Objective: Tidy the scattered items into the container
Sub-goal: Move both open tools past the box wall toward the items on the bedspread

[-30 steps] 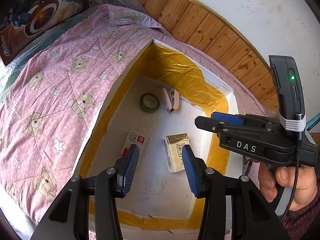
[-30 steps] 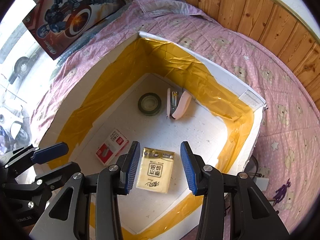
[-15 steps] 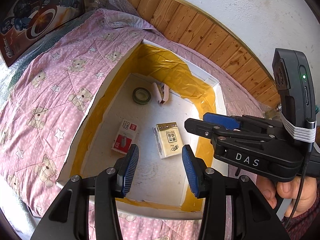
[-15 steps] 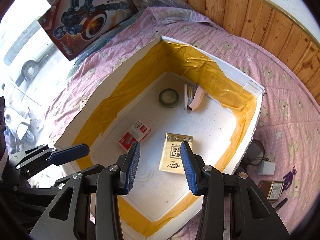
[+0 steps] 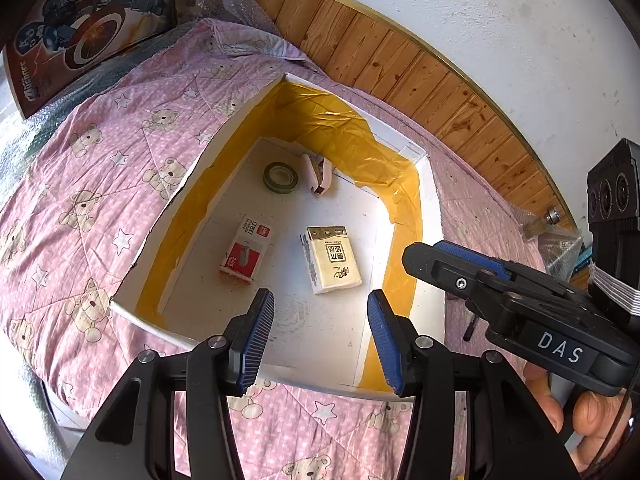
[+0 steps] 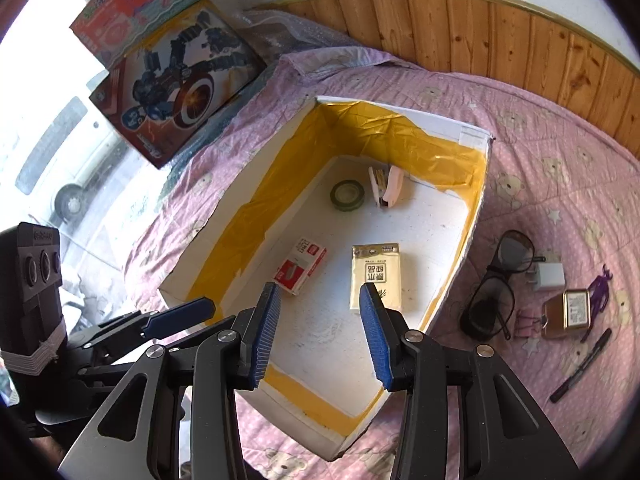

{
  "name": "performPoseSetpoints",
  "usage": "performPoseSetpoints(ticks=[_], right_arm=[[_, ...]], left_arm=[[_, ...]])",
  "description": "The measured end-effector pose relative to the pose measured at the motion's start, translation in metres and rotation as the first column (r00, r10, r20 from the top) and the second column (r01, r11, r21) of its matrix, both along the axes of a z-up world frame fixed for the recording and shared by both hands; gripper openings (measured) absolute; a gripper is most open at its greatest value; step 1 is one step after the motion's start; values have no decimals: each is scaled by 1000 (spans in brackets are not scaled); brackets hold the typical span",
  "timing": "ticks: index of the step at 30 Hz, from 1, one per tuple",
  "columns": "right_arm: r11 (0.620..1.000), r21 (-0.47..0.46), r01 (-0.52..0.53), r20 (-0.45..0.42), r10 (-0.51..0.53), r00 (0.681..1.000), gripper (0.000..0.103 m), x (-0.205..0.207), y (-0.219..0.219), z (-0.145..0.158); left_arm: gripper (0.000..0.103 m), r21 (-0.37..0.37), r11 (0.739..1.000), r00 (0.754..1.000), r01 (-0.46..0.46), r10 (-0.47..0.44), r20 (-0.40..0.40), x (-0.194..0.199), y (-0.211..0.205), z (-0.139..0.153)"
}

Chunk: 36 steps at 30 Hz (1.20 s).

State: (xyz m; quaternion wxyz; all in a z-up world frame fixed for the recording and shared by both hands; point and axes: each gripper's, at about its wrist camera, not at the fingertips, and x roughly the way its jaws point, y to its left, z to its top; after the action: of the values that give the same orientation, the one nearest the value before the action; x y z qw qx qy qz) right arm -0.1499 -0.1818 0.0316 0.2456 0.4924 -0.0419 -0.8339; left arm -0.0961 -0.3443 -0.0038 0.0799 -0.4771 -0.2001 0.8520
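- The white box [image 6: 476, 216] sat on the pink quilt [image 6: 560, 160], holding 4 items: tissue pack [image 6: 375, 276], staple box [image 6: 301, 266], tape roll [image 6: 347, 195], pink stapler [image 6: 385, 186].
- At its 3 o'clock lay glasses [image 6: 496, 296] and a charger [image 6: 550, 276].
- My right gripper [image 6: 320, 328] and left gripper [image 5: 320, 336] hovered over it, both spread wide and empty.

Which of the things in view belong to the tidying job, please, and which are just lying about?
Job: white container; still outside it: glasses, charger plug, binder clip, small tin, purple trinket, pen. Already inside: tape roll, stapler, staple box, tissue pack.

Lying about: toy boxes, bubble wrap, quilt.
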Motion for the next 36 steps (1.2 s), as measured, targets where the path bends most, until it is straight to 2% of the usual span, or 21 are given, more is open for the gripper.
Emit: performPoseSetpoints(ticks=[2, 5, 14, 36], right_arm=[[999, -38, 37, -1, -37, 999, 44, 8, 8, 1], [997, -45, 60, -7, -60, 998, 44, 19, 11, 4], [998, -22, 58, -55, -59, 997, 44, 58, 12, 16], [999, -17, 51, -154, -53, 987, 45, 129, 3, 57]], left_arm=[[50, -6, 1000, 1000, -6, 6, -11, 5, 1, 1], [50, -8, 1000, 999, -16, 16, -33, 11, 0, 2], [50, -27, 1000, 998, -8, 6, -65, 23, 5, 6], [50, 8, 1000, 986, 13, -11, -165, 81, 4, 38]])
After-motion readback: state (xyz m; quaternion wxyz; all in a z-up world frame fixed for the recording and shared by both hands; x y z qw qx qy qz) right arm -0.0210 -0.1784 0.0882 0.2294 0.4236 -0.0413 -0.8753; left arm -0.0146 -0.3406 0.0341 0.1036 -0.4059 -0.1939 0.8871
